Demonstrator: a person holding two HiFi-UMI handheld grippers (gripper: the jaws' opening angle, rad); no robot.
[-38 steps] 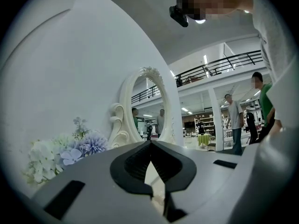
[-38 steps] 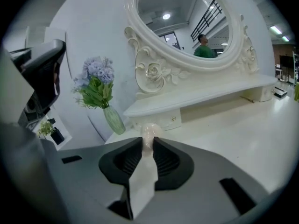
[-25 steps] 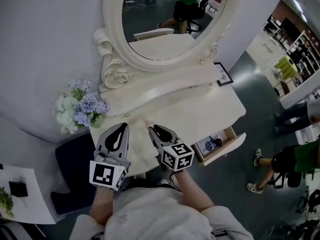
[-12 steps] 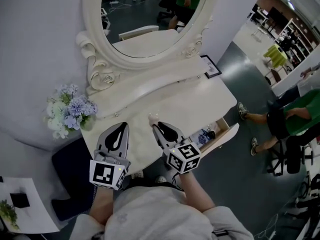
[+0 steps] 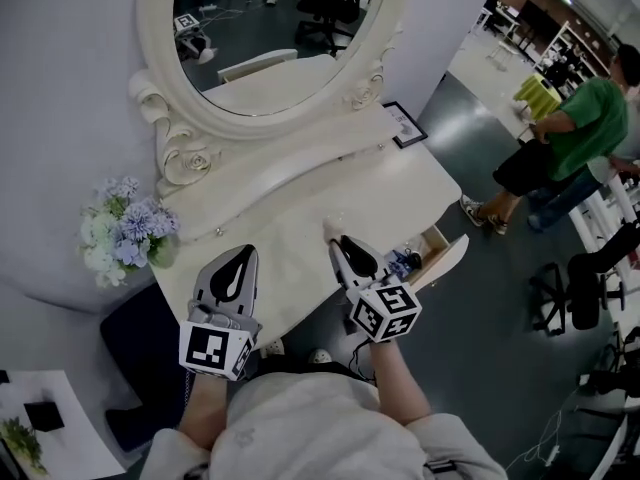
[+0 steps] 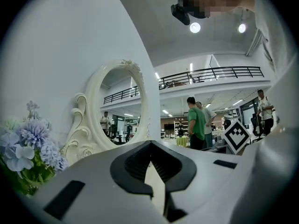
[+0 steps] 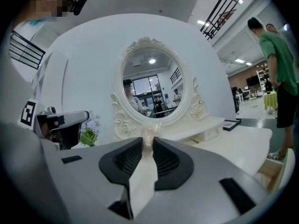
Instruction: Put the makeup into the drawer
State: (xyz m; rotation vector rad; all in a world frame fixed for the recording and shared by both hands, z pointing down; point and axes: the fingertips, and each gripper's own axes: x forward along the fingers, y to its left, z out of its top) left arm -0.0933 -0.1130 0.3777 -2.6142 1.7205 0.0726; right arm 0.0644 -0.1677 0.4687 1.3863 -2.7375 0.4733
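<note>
My right gripper (image 5: 340, 241) is shut on a small pale cream makeup item (image 5: 333, 228) and holds it above the front of the cream dressing table (image 5: 300, 203). In the right gripper view the makeup item (image 7: 148, 137) stands up between the dark pads (image 7: 125, 160). The open drawer (image 5: 443, 255) juts out at the table's right end, just right of that gripper, with small blue things (image 5: 404, 262) inside. My left gripper (image 5: 238, 261) hovers over the table's front left, shut on nothing; its tips meet in the left gripper view (image 6: 150, 144).
A large oval mirror (image 5: 270, 28) rises behind the table. A bunch of pale blue flowers (image 5: 124, 236) stands at the left end and a small picture frame (image 5: 403, 123) at the back right. A person in green (image 5: 565, 133) stands on the floor to the right.
My right gripper has carried the makeup item to the right and a little up, closer to the open drawer. The left gripper has shifted slightly over the table.
</note>
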